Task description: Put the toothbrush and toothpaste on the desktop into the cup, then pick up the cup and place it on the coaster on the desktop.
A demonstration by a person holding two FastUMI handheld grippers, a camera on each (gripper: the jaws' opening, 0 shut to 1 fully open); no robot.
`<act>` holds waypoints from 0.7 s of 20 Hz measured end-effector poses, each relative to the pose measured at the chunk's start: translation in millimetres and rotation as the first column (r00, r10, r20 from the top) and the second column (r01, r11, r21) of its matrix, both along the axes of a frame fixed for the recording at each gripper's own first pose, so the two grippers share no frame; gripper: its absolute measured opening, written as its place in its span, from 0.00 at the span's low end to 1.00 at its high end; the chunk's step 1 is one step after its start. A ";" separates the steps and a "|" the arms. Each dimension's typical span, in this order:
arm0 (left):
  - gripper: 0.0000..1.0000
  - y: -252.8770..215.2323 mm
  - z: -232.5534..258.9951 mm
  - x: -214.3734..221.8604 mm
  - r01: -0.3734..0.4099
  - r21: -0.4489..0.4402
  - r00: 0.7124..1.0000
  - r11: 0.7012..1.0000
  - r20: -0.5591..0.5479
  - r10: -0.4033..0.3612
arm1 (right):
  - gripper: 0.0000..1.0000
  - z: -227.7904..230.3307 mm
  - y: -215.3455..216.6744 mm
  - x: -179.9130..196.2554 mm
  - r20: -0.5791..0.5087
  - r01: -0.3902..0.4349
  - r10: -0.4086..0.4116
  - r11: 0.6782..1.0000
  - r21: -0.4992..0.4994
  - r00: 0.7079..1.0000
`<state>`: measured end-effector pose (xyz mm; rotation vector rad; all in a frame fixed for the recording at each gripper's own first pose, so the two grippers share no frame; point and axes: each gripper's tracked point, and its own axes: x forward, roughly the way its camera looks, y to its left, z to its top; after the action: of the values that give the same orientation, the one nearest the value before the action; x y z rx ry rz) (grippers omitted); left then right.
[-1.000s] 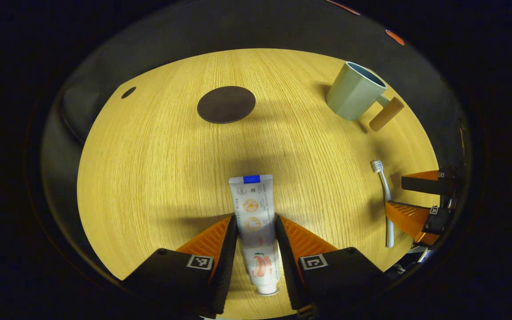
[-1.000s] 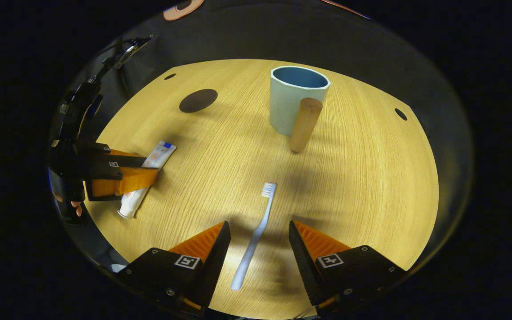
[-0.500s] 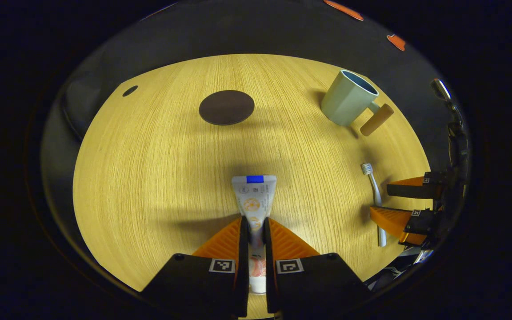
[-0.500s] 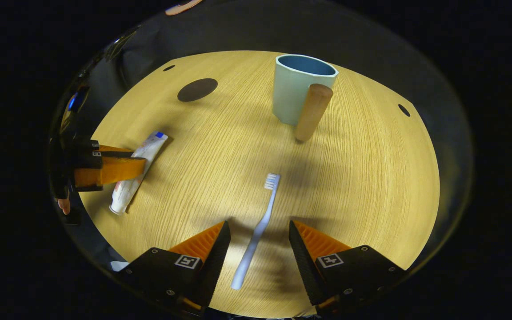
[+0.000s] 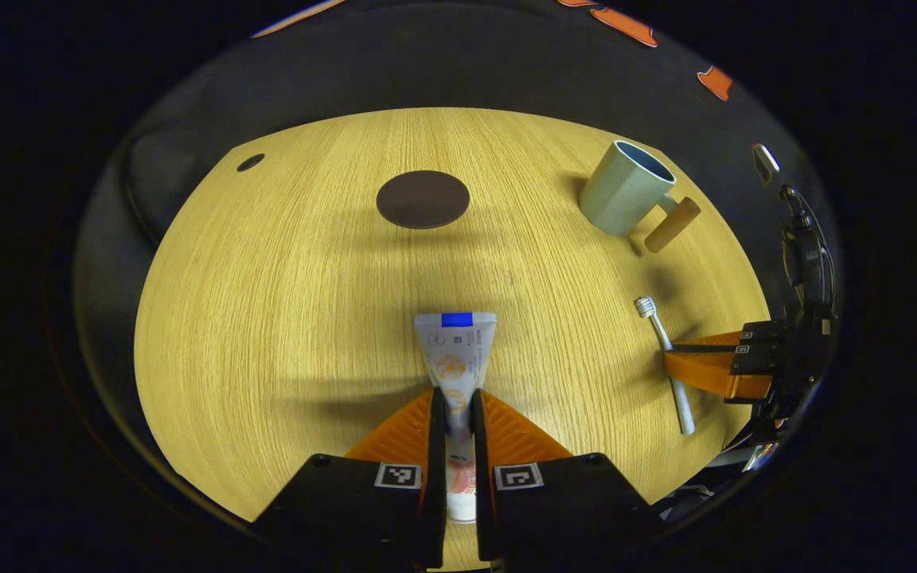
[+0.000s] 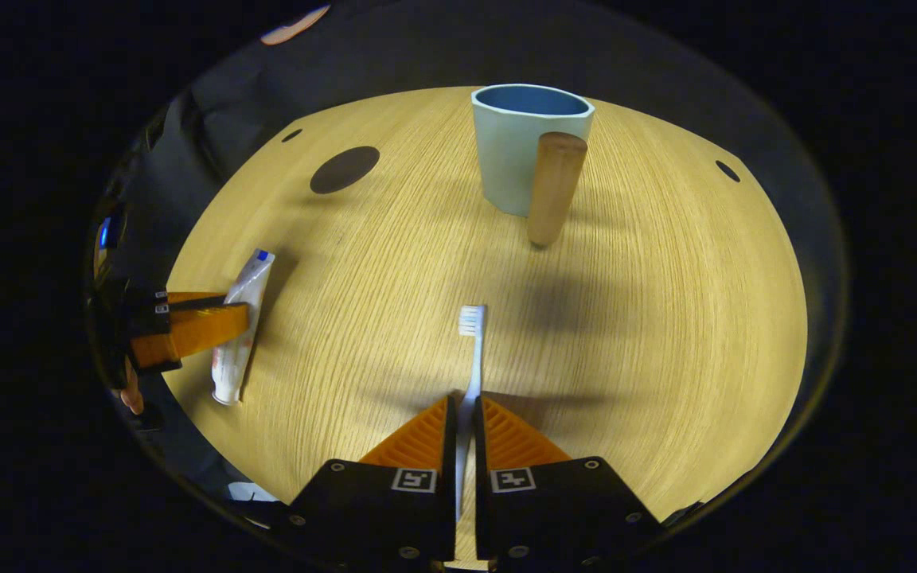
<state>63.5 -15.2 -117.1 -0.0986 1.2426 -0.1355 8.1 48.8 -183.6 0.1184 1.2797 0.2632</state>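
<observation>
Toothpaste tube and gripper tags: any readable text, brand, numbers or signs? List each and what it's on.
None can be read as text.
Toothpaste tube: a blue block at its flat end, small print and round orange graphics; all too small and blurred to read.
Left gripper: a square black-and-white coded marker on each finger, no letters.
Right gripper: the same kind of markers, no letters.
Cup, toothbrush, coaster: no markings visible.

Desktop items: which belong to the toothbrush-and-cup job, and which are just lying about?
Job:
- toothpaste, pinched in the left claw
- toothbrush, pinched in the right claw
- cup, upright
- coaster, bare

Lying about:
- nothing loose; just two small dark holes in the desktop
</observation>
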 end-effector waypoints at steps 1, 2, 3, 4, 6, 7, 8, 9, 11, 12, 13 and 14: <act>0.19 11.7 -2.2 -49.5 -0.005 -0.003 1.000 1.000 0.008 0.005 | 0.08 0.0 -1.7 0.6 0.009 0.004 -0.004 1.000 0.005 1.000; 0.20 1.2 -3.2 -10.0 -0.009 -0.004 1.000 1.000 0.013 0.009 | 0.07 1.0 -4.0 1.4 0.019 0.010 -0.010 1.000 0.010 1.000; 0.19 3.8 -0.6 -2.4 -0.013 -0.009 1.000 1.000 0.021 0.013 | 0.06 2.6 -3.8 1.2 0.034 0.013 -0.013 1.000 0.017 0.999; 0.19 4.6 -1.5 -1.4 -0.021 -0.022 0.999 1.000 0.030 0.022 | 0.06 5.2 -3.7 4.0 0.055 0.020 -0.021 0.999 0.026 0.998; 0.19 8.2 -0.2 -8.8 -0.033 -0.045 0.999 0.998 0.038 0.035 | 0.06 18.3 -5.4 11.0 0.108 0.035 -0.043 0.997 0.073 0.993; 0.19 9.9 1.1 -9.1 -0.040 -0.054 0.998 0.998 0.045 0.043 | 0.06 25.7 -7.5 12.5 0.126 0.041 -0.051 0.995 0.088 0.991; 0.19 11.8 3.3 -9.0 -0.044 -0.055 0.997 0.998 0.055 0.047 | 0.06 30.3 -8.8 13.3 0.143 0.043 -0.057 0.994 0.101 0.988; 0.19 13.0 7.0 -9.8 -0.046 -0.052 0.996 0.998 0.068 0.049 | 0.06 29.9 -8.0 12.1 0.160 0.048 -0.065 0.993 0.108 0.985; 0.19 12.9 11.7 -9.1 -0.047 -0.052 0.994 0.998 0.093 0.051 | 0.06 37.9 -9.6 14.4 0.201 0.054 -0.080 0.990 0.132 0.976; 0.19 12.6 12.7 -7.6 -0.049 -0.054 0.993 0.997 0.105 0.054 | 0.05 41.5 -10.3 15.8 0.225 0.038 -0.071 0.988 0.147 0.972; 0.19 12.0 14.8 -6.4 -0.050 -0.053 0.991 0.997 0.119 0.056 | 0.06 44.4 -13.5 16.9 0.241 0.037 -0.072 0.988 0.148 0.968; 0.19 12.9 17.8 -5.4 -0.050 -0.049 0.990 0.998 0.133 0.056 | 0.05 46.2 -13.7 19.1 0.258 0.039 -0.078 0.987 0.153 0.963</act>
<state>58.1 -2.3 -99.3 -0.1600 1.1021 -0.1222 27.2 35.1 -137.4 0.2392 0.9899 0.3118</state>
